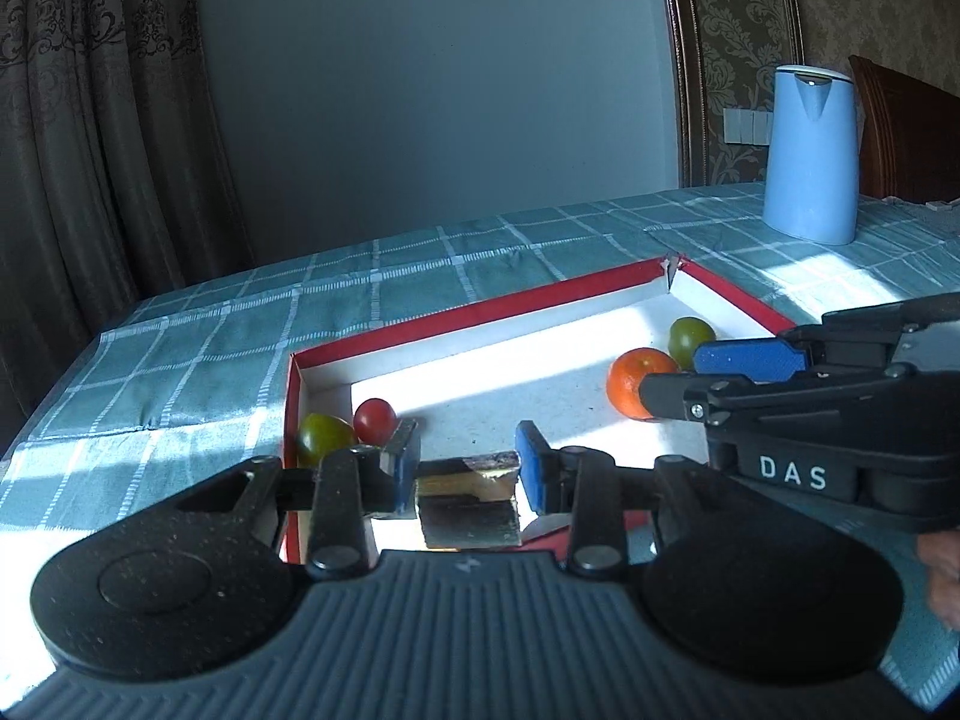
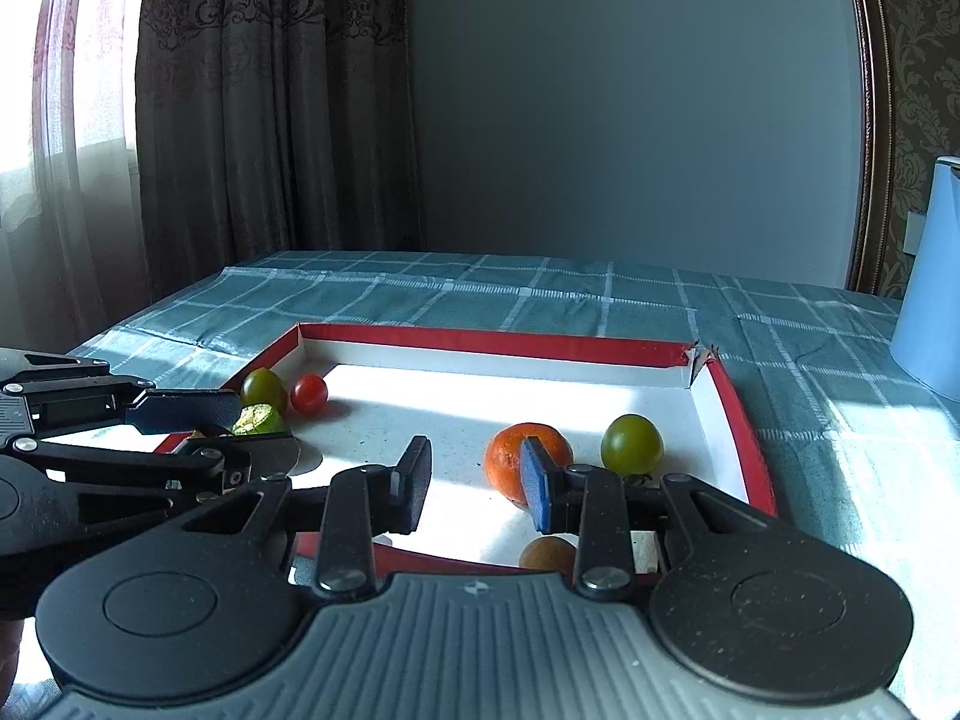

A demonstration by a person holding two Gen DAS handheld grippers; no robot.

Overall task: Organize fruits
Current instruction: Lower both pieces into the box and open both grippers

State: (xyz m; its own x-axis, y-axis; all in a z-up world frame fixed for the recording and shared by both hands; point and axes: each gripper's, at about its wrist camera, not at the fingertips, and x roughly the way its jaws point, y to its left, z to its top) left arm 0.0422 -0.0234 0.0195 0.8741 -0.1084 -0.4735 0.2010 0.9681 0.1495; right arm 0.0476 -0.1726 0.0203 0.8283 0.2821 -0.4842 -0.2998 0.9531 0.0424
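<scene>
A red-rimmed tray (image 2: 480, 339) with a white floor lies on the checked tablecloth. Inside it rest an orange (image 2: 510, 456), a green tomato (image 2: 633, 444), a red cherry tomato (image 2: 309, 393) and a second green tomato (image 2: 264, 387) by the left wall. My left gripper (image 1: 468, 474) is shut on a cut greenish-yellow fruit piece (image 1: 468, 501), held just above the tray's near left corner. My right gripper (image 2: 477, 480) hovers over the tray in front of the orange. Its fingers stand a narrow gap apart with nothing between them.
A small brown fruit (image 2: 546, 552) lies at the tray's near edge, under my right gripper. A tall blue kettle (image 1: 810, 156) stands on the cloth beyond the tray's far right corner. Curtains and a wall rise behind the table.
</scene>
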